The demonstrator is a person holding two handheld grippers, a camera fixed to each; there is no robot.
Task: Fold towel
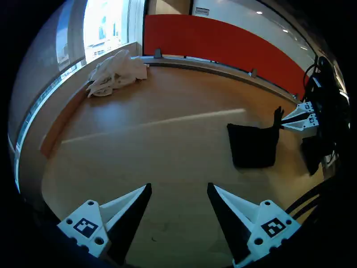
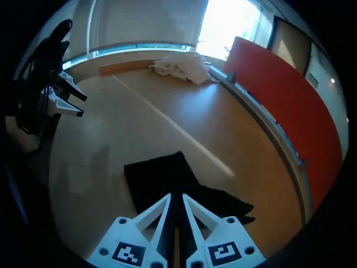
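a pale wooden desk runs up to a red partition panel on a grey rail — bright windows glare along the adjoining side, a thin streak of light crosses the wood, and small ceiling lights glow beyond the panel.

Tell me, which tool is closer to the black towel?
Right. The right tool grips the black towel at its edge; the left tool hangs open over the table, well apart from it.
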